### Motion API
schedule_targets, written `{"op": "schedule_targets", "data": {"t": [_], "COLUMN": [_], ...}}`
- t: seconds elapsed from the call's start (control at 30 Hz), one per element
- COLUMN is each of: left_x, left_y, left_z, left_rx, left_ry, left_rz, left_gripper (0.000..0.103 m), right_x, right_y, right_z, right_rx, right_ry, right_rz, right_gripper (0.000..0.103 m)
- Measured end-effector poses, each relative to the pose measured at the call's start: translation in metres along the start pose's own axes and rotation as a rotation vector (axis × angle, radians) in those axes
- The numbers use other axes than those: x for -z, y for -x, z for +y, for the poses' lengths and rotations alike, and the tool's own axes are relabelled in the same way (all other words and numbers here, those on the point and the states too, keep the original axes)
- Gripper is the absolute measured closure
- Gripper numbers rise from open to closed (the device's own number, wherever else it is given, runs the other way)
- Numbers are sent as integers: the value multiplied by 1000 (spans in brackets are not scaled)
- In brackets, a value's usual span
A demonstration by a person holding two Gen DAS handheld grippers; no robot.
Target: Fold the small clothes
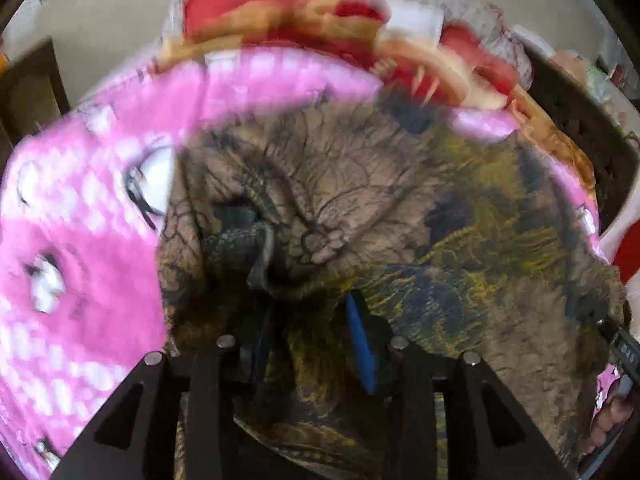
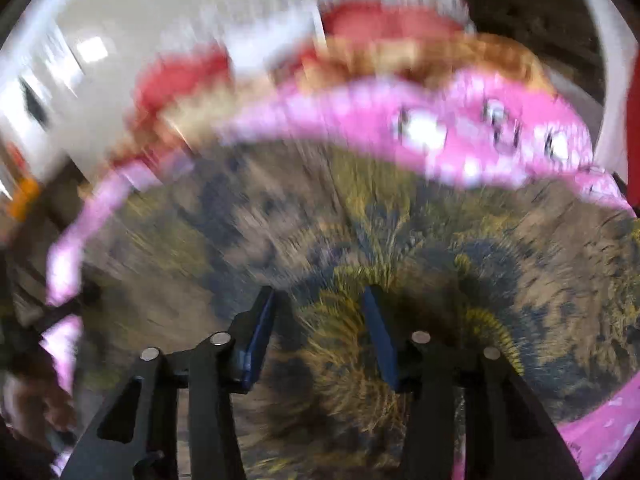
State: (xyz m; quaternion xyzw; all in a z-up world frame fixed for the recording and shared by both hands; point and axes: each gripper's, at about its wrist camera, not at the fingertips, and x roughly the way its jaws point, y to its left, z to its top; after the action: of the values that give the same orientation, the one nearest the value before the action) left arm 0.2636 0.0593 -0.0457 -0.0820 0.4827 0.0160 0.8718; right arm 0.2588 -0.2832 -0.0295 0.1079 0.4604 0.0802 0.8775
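A small brown, olive and dark blue patterned garment [image 1: 360, 200] lies crumpled on a pink and white checked cloth [image 1: 80, 240]. My left gripper [image 1: 308, 340] hovers over the garment's near edge. Its jaws stand apart; fabric lies bunched below the gap, and the blue pad [image 1: 360, 340] is clear of it. The right wrist view is blurred. There my right gripper [image 2: 320, 332] is open over the same garment [image 2: 400, 240], and no fabric is pinched between its blue pads [image 2: 380, 336]. The right gripper's body [image 1: 618, 344] also shows at the right edge of the left wrist view.
A heap of red and orange cloth [image 1: 320, 12] lies behind the pink cloth [image 2: 460, 120]. A dark perforated basket [image 1: 576, 120] with a white rim stands at the back right. A hand [image 1: 612, 420] shows at the lower right. Pale floor lies beyond.
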Motion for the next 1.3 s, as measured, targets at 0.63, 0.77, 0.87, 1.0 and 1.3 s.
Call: {"op": "schedule_targets", "data": {"t": [0.63,0.77,0.87,1.0,1.3], "left_x": [102,101,113,141,163], "left_y": [45,51,55,64,71], "left_z": [-47,-46,-42,-44,-35], "left_rx": [24,23,36,6,83], "left_ry": [-224,-173,-140,-162,-154], "left_rz": [-62,-42,-50,-71,-101], "left_gripper": [41,35,23,15,2], "right_x": [86,80,76,84,61], "right_y": [21,23,43,16,126], "right_z": [65,63,80,79,-58], "right_rx": [110,117,90,61,320], "right_ry": [231,183,185,222,255], "right_rz": [11,48,-15,146,-159], "right_gripper": [64,65,67,66,67]}}
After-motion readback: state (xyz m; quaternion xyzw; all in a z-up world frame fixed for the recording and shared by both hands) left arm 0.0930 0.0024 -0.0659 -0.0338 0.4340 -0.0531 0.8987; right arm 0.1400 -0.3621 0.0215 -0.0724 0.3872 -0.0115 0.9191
